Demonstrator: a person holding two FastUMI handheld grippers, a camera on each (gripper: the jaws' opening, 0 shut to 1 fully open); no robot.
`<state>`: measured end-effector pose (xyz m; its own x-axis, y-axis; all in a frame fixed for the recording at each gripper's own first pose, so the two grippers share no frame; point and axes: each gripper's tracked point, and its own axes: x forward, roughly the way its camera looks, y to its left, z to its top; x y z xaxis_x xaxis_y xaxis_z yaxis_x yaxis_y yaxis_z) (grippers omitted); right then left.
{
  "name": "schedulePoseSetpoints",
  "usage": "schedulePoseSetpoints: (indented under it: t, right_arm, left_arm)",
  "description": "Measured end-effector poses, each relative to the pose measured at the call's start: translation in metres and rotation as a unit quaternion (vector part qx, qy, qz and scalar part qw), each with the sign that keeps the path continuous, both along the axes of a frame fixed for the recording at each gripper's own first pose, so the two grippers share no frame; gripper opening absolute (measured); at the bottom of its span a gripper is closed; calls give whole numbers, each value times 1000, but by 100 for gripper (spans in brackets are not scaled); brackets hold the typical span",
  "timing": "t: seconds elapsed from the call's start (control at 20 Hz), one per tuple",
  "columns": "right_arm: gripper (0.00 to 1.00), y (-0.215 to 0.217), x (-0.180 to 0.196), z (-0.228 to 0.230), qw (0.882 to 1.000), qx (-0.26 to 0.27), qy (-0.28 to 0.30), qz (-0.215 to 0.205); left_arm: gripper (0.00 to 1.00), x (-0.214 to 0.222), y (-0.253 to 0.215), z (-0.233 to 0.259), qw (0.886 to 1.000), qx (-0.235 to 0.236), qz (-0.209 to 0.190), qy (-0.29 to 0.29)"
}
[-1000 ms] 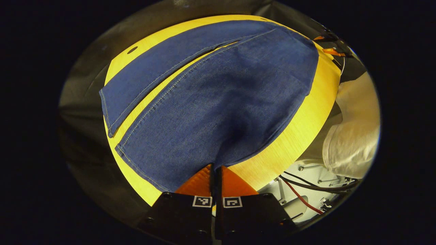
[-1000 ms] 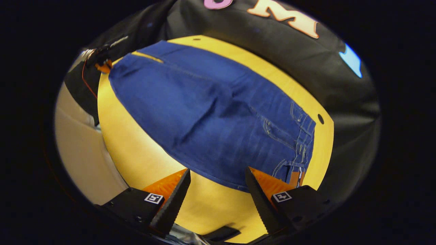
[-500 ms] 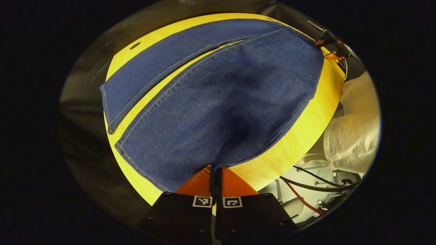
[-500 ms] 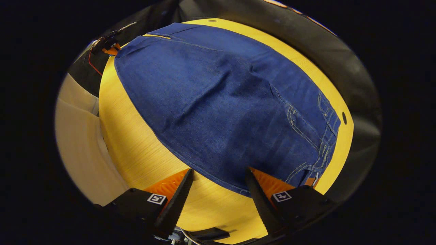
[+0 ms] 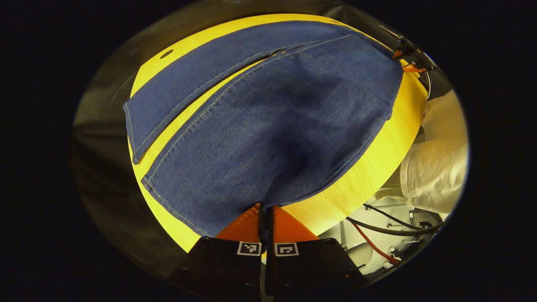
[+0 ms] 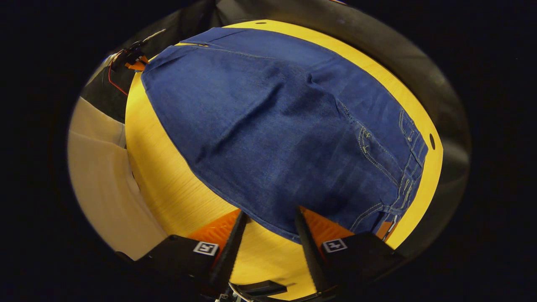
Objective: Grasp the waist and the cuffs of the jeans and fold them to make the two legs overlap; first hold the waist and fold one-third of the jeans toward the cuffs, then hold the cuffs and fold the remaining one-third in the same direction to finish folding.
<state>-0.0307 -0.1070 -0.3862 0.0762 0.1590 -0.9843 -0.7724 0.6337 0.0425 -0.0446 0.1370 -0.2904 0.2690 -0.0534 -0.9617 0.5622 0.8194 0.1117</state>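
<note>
One pair of jeans (image 5: pixel 268 121) flat on yellow table (image 5: pixel 369 167), two legs apart, left gripper (image 5: pixel 267 212) clamped on near hem, right gripper (image 6: pixel 268 220) wide at waist edge.

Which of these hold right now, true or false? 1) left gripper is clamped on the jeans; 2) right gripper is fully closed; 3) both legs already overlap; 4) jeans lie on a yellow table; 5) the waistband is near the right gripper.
1) True: the left gripper has both fingers pressed together on the edge of the blue denim jeans.
2) False: the right gripper is open, with a gap between its fingers at the jeans' edge.
3) False: the two legs lie apart, with a strip of table between them.
4) True: the jeans lie on a yellow wood-grain table.
5) True: the stitched waistband lies near the right gripper.
</note>
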Motion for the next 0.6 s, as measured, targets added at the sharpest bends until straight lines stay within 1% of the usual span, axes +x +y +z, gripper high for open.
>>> schedulePoseSetpoints:
  t: [0.05,0.1,0.15,0.2,0.25,0.3,0.4,0.45,0.5,0.6]
  right_arm:
    - [64,0,-1,2,1000,2,-5,4]
    - [49,2,-1,1,1000,3,-11,8]
    - [34,6,2,0,1000,7,-25,0]
    - [18,4,4,1,999,8,-33,-20]
    - [14,3,4,3,999,13,-37,-37]
    - [14,3,8,-1,998,15,-39,-56]
    - [5,-1,6,4,994,20,-26,-102]
    - [7,1,6,2,993,19,-21,-116]
    - [5,2,7,2,993,16,-21,-119]
    - [4,2,8,2,993,-1,-33,-116]
  left_arm:
    - [0,0,1,-1,1000,0,4,-1]
    - [0,0,2,-1,1000,0,6,-2]
    - [0,0,2,-2,1000,1,7,-3]
    - [0,0,1,-1,1000,1,7,-4]
    - [0,0,1,-1,1000,0,7,-3]
    - [0,-2,1,0,1000,-1,8,-2]
    - [0,-1,1,0,1000,-8,12,2]
    - [0,0,1,0,1000,-12,22,7]
    - [0,-1,0,0,999,-16,45,13]
    - [0,1,0,-1,995,-16,95,22]
